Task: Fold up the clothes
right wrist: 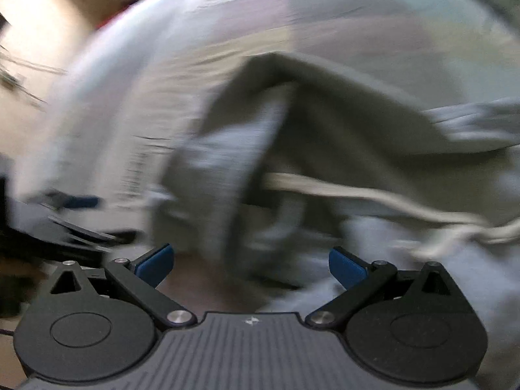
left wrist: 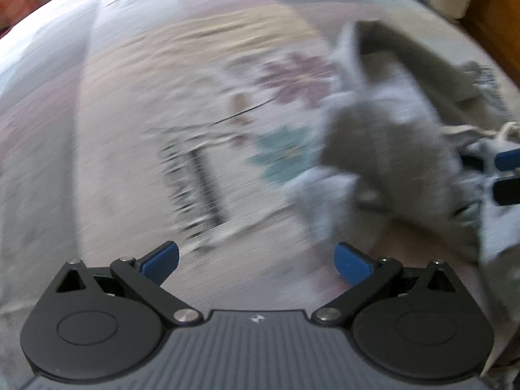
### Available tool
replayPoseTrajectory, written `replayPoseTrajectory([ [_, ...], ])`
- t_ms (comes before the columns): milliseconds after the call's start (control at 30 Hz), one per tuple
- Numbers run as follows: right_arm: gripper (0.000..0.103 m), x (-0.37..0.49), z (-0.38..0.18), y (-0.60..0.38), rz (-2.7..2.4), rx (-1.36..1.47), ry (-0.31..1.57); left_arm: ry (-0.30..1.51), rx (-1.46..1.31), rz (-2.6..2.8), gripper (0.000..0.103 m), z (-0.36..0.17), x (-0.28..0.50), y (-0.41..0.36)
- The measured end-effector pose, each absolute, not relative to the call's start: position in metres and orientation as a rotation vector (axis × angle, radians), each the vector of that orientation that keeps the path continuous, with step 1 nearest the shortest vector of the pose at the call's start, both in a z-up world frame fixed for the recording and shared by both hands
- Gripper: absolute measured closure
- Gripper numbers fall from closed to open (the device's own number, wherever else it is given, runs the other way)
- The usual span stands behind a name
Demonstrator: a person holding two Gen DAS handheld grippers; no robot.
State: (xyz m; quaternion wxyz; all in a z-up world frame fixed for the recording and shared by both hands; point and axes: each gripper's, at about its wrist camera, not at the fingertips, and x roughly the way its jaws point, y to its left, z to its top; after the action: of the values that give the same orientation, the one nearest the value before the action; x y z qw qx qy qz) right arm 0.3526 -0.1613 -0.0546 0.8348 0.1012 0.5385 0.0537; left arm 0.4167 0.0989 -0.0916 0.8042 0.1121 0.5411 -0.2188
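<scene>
Both views are heavily smeared by motion blur, so fine detail is lost. The left gripper (left wrist: 256, 263) has its blue-padded fingers (left wrist: 161, 261) spread wide apart, with nothing between them — below the gap lies only the pale woven bedspread with faded pink and teal flowers (left wrist: 195, 104). The crumpled grey-and-taupe fabric garment (left wrist: 399, 149) lies bunched on that bedspread, off to the right of the left gripper and ahead of it, not touching its fingers. At the right edge of the left wrist view, the blue tips of the right gripper (left wrist: 505, 175) show against the garment; whether they touch it cannot be told from there.

In the right wrist view, the right gripper (right wrist: 250, 265) also has its fingers (right wrist: 346, 268) wide apart. The garment (right wrist: 292, 136) rises in a rumpled heap straight ahead, a fold of it hanging into the gap between the fingers, unclamped. An off-white drawstring cord (right wrist: 373, 198) trails across the garment towards the right.
</scene>
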Motion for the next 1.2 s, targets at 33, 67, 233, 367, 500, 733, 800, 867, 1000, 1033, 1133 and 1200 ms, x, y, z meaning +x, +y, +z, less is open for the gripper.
replayPoseTrajectory([
  [33,0.000,0.348,-0.056,-0.165,0.081,0.185,1.140,1.154,0.232,-0.492,0.002,-0.090,0.416,0.090],
  [67,0.000,0.345,-0.057,-0.169,0.051,0.172,1.142,1.149,0.223,-0.516,0.002,-0.089,0.416,0.080],
  [233,0.000,0.330,-0.068,-0.183,-0.019,0.244,1.157,1.122,0.180,-0.633,0.002,-0.083,0.414,0.034],
  [367,0.000,0.325,-0.070,-0.185,-0.027,0.251,1.134,1.128,0.157,-0.602,0.002,-0.091,0.419,0.008],
  [500,0.000,0.324,-0.070,-0.187,-0.045,0.275,1.121,1.123,0.164,-0.464,0.002,-0.103,0.425,-0.002],
  [733,0.000,0.319,-0.071,-0.192,-0.059,0.276,1.111,1.134,0.211,-0.335,0.001,-0.105,0.438,0.000],
  [800,0.000,0.318,-0.071,-0.191,-0.062,0.273,1.112,1.124,0.309,-0.315,0.000,-0.110,0.437,-0.005],
  [867,0.000,0.319,-0.069,-0.190,-0.065,0.266,1.114,1.090,0.418,-0.280,0.000,-0.112,0.435,-0.006],
  [1000,0.000,0.319,-0.066,-0.194,-0.069,0.274,1.106,1.000,0.617,-0.174,0.000,-0.107,0.438,0.016],
  [1033,0.000,0.319,-0.066,-0.195,-0.074,0.277,1.105,0.990,0.654,-0.150,0.000,-0.107,0.442,0.024],
  [1133,0.000,0.318,-0.067,-0.197,-0.082,0.284,1.106,0.957,0.748,-0.078,0.000,-0.103,0.459,0.050],
  [1200,0.000,0.319,-0.067,-0.197,-0.083,0.282,1.107,0.936,0.787,-0.039,0.000,-0.098,0.473,0.065],
])
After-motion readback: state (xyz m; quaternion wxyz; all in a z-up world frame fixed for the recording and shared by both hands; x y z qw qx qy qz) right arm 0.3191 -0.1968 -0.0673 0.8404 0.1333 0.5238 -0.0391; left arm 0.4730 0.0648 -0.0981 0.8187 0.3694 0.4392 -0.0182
